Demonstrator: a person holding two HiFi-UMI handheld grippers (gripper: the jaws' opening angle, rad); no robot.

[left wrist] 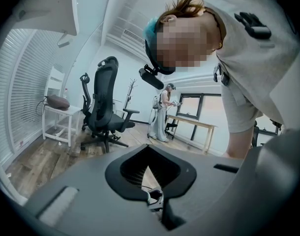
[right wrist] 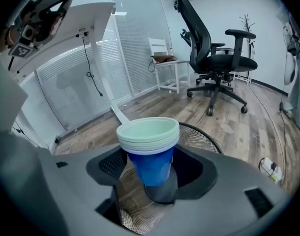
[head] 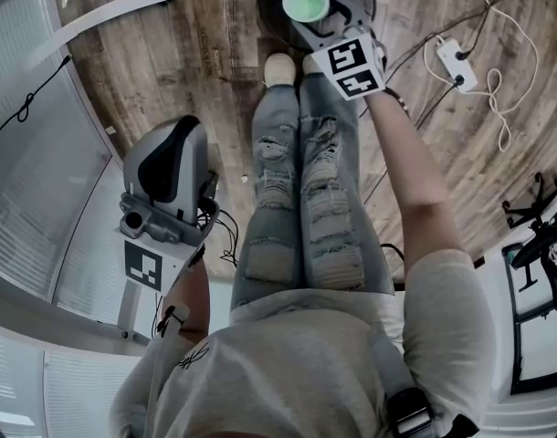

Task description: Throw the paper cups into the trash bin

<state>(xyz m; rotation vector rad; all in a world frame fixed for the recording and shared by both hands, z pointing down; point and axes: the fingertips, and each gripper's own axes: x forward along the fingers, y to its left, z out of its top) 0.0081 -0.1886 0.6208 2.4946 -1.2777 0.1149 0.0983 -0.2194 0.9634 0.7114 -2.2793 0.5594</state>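
Paper cups (right wrist: 151,154), a nested blue stack, sit clamped in the right gripper (right wrist: 155,181) above the mesh trash bin (right wrist: 203,137), not yet dropped; only the release is left. The left gripper (left wrist: 150,175) is closed on nothing, held aside

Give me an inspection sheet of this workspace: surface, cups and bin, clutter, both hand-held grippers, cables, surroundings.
Surface: wooden floor.
Job's things: paper cups, stacked and upright, held above the black mesh trash bin; not yet dropped.
Clutter: nothing seen.
Grippers: right hand-held gripper shut on the paper cups; left hand-held gripper shut, nothing between its jaws, held low at the person's side.
Cables: white power strip with a looped white cable on the floor; black cord hanging by the blinds.
Surroundings: black office chair, white side table.
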